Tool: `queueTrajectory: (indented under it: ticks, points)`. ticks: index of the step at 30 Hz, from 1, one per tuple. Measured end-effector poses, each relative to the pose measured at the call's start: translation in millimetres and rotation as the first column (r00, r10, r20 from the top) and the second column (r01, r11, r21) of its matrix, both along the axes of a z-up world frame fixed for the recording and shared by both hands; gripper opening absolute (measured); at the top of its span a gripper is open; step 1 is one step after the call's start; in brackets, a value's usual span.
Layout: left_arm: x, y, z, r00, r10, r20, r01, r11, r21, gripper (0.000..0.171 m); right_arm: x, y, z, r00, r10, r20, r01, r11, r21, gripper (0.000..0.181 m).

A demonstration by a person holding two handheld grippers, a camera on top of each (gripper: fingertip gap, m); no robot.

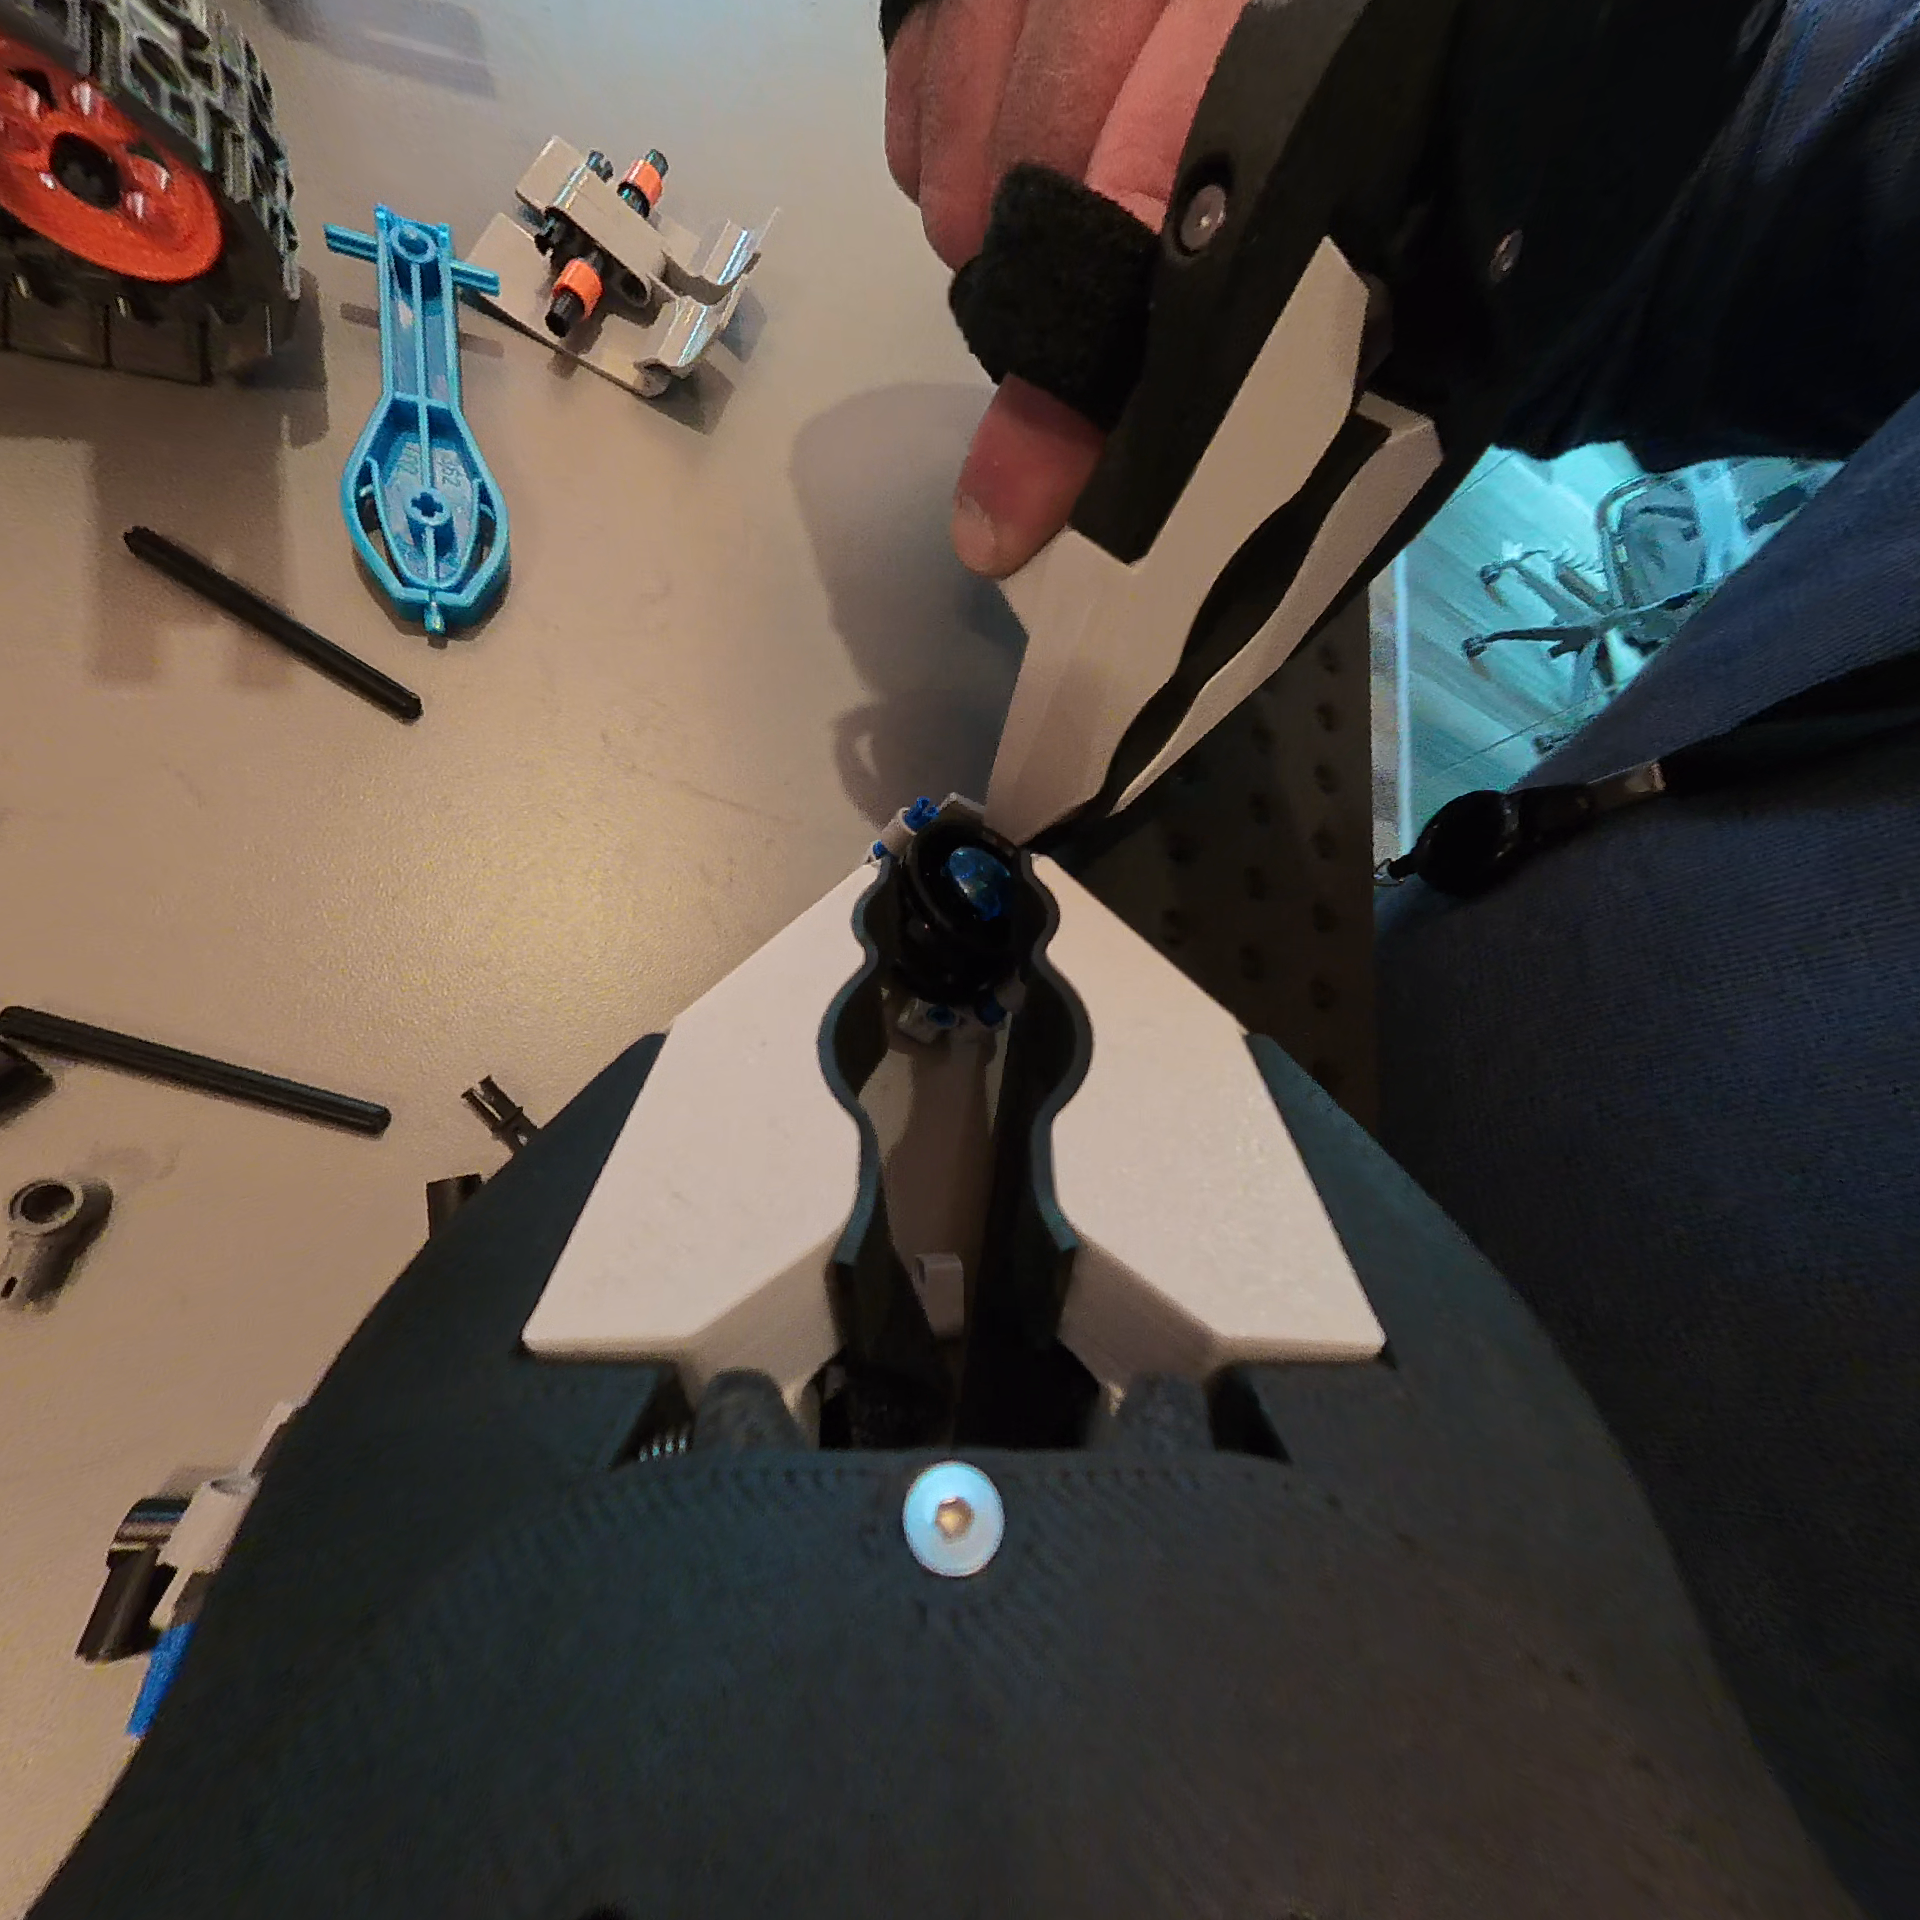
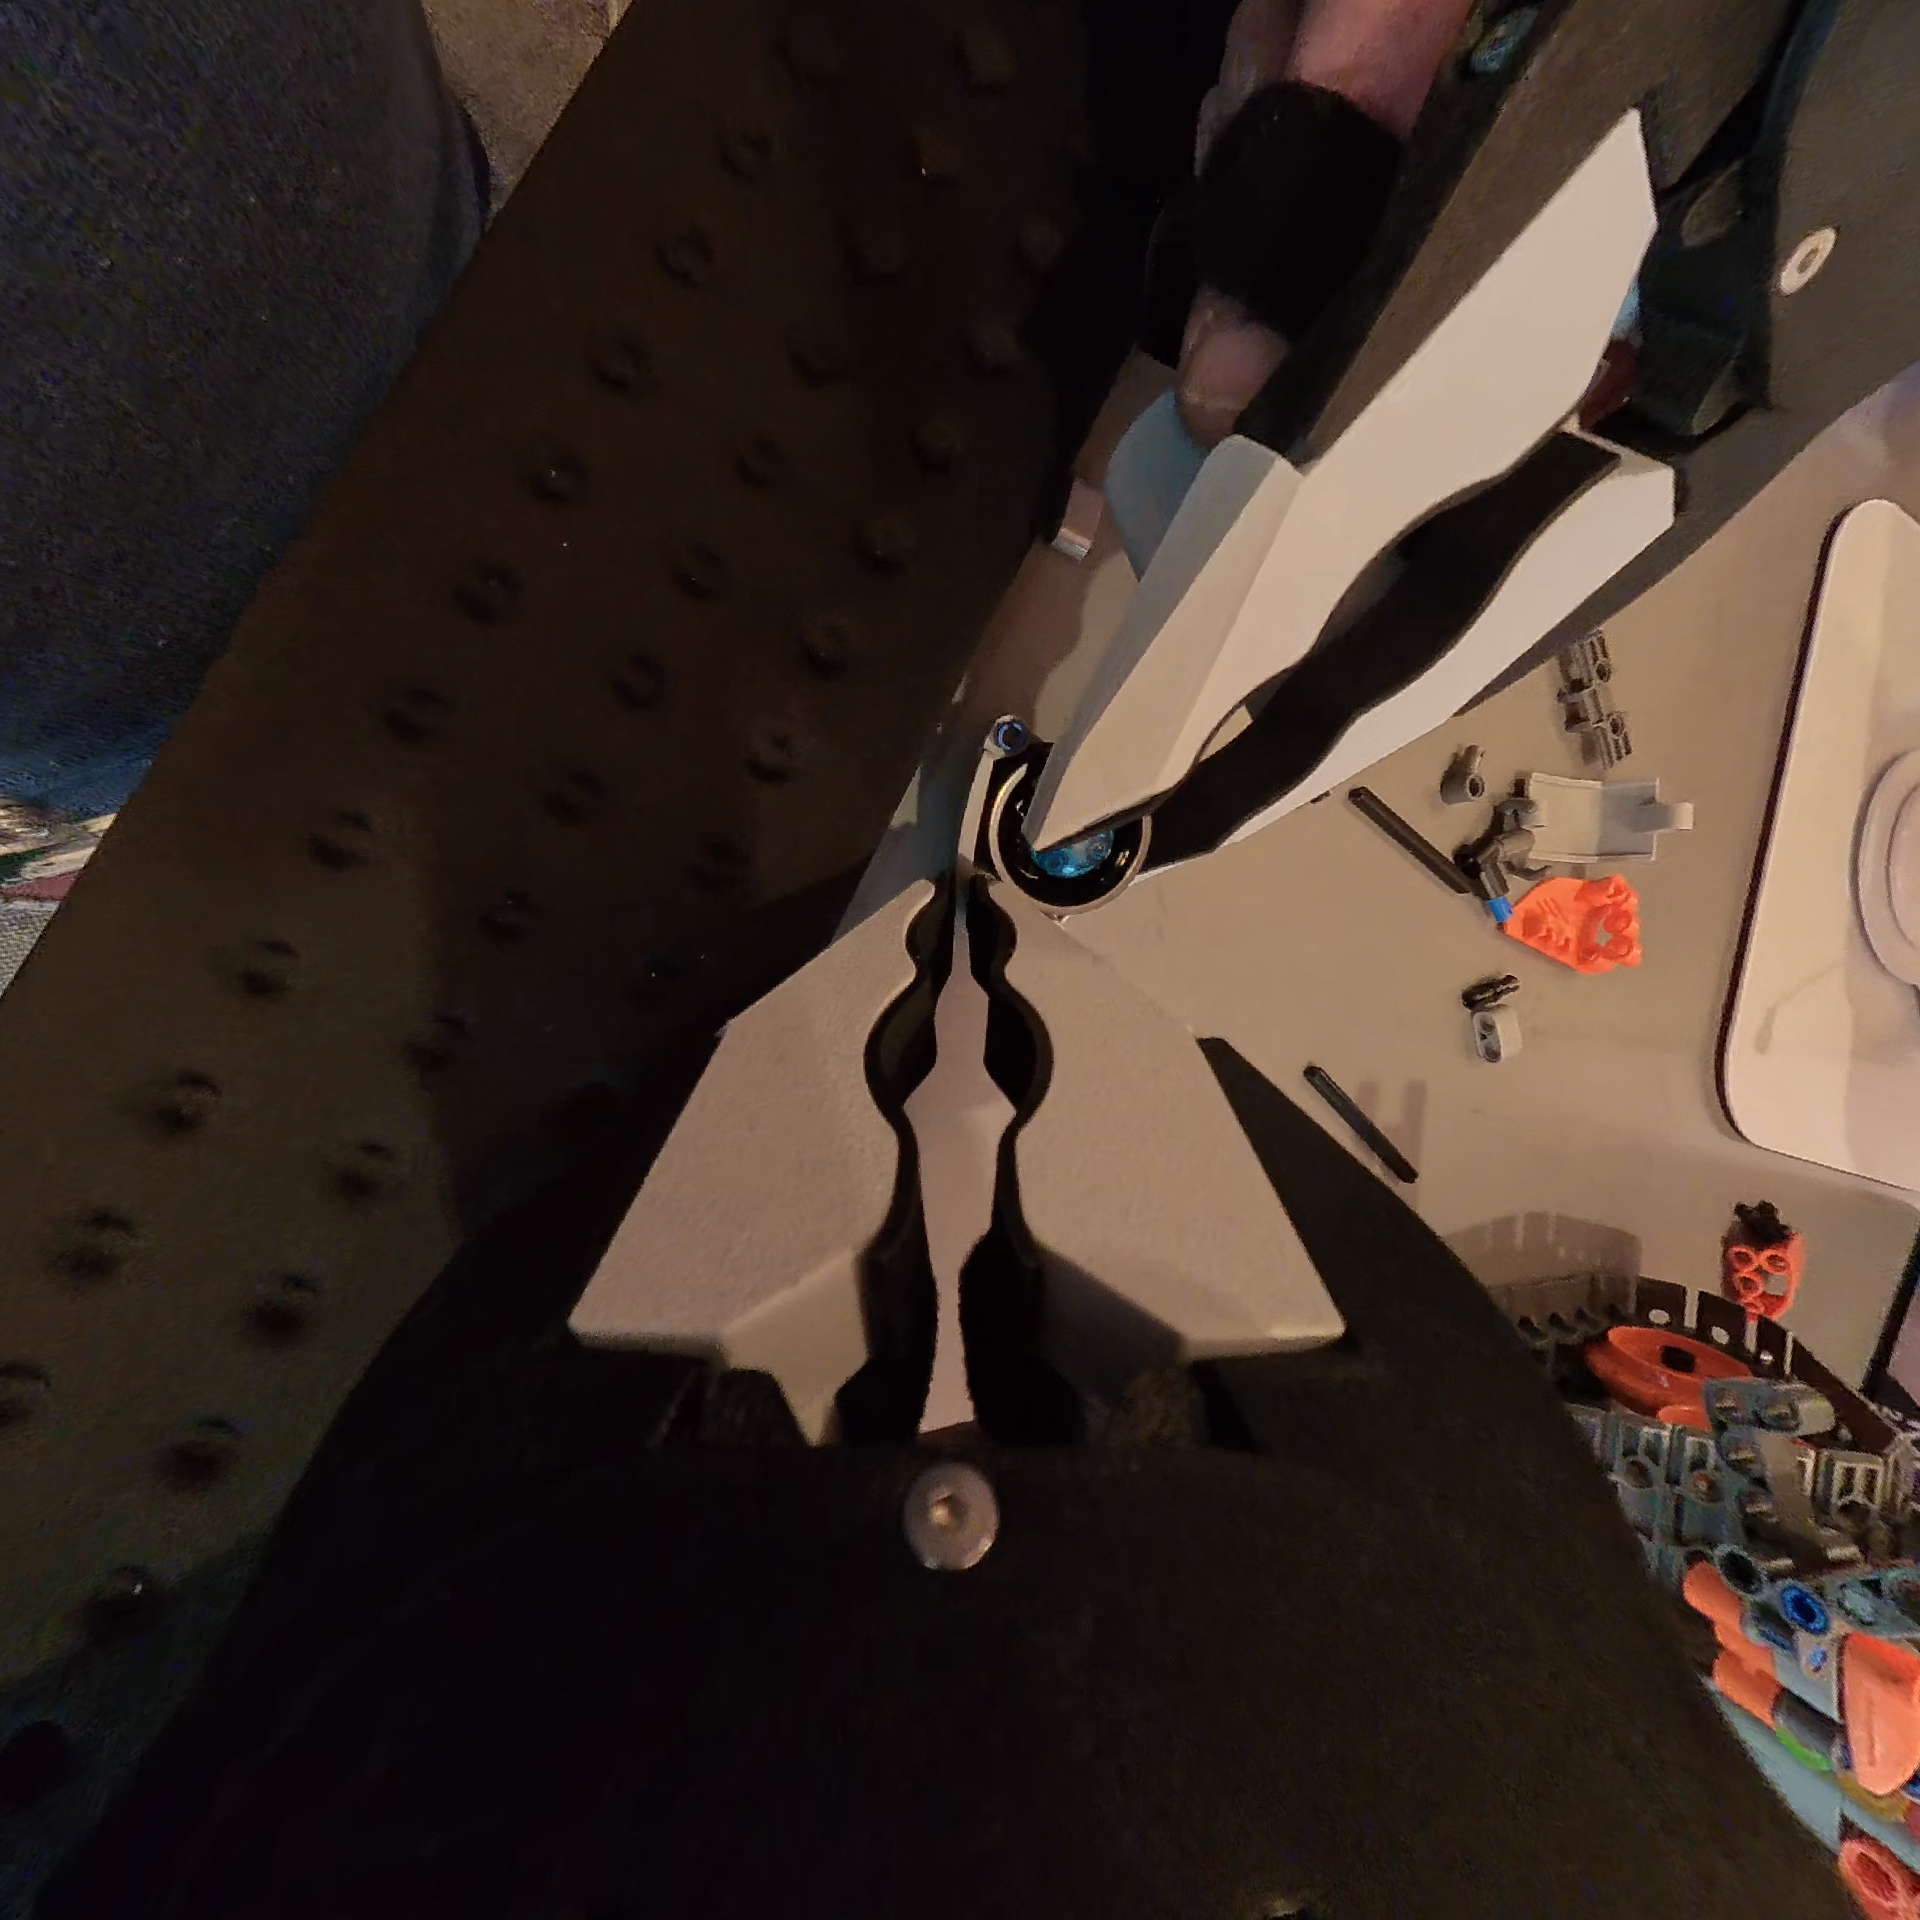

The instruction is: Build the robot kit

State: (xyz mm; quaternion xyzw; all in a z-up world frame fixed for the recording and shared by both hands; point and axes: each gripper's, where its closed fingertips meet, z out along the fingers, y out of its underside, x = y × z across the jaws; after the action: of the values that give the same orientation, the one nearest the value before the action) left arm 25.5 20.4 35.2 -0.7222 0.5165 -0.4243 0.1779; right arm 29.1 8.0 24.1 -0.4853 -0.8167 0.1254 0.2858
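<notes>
The left gripper (image 1: 951, 925) has its fingers closed on a small assembly (image 1: 951, 914) of grey beam, black ring and blue hub, held in the air above the table (image 1: 644, 790) near its front edge; the grey beam runs back between the fingers. The right gripper (image 2: 961, 883) meets the same assembly (image 2: 1070, 847) from the other side, its fingers drawn almost together with only a thin gap; whether their tips pinch the assembly's edge or merely touch it I cannot tell. The assembly looks like light, rigid, smooth plastic, likely to slip or twist under a loose hold, so the flat grey beam seems a surer place to take it than the rounded ring. Beyond the assembly, on the table, lie a blue flat tool (image 1: 421, 426), a grey piece with orange bushes (image 1: 623, 260), two black axles (image 1: 270, 623) and a tracked wheel with an orange hub (image 1: 125, 187)
</notes>
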Motion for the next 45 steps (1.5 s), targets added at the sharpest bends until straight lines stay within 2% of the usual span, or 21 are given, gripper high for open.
queueTrajectory:
  ticks: [7,10,17,25,32,39,43,45]
  points:
    - [0,1,-1,1.000,0.000,0.002,0.000,1.000,-0.016,0.019,-2,-1,0,1.000,0.002,0.027,-0.002,1.000,-0.020,0.000]
    - [-1,1,-1,1.000,-0.007,-0.011,0.007,0.999,0.035,0.019,-2,0,0,1.000,-0.014,0.017,0.015,0.999,-0.046,0.000]
    - [-1,0,-1,1.000,-0.012,-0.017,0.014,0.992,0.123,0.019,-2,0,2,0.988,-0.120,-0.097,0.104,0.981,-0.161,0.000]
    - [0,0,-1,1.000,-0.006,-0.018,0.008,0.986,0.164,0.019,-2,-1,4,0.968,-0.216,-0.127,0.174,0.944,-0.280,0.001]
    - [0,1,-2,1.000,-0.001,-0.009,0.002,0.989,0.150,0.020,-2,-1,3,0.981,-0.189,-0.030,0.178,0.957,-0.227,0.000]
    - [-1,2,-2,1.000,0.009,0.006,-0.010,0.992,0.123,0.020,-5,-1,2,0.987,-0.155,0.046,0.161,0.959,-0.234,0.000]
    - [0,3,-1,1.000,0.004,0.009,-0.005,0.991,0.135,0.019,-3,-1,4,0.980,-0.196,-0.020,0.180,0.932,-0.313,0.002]
    - [-1,2,0,1.000,0.001,0.005,-0.001,0.992,0.129,0.018,-2,-1,20,0.967,-0.233,-0.105,0.173,0.900,-0.399,0.001]
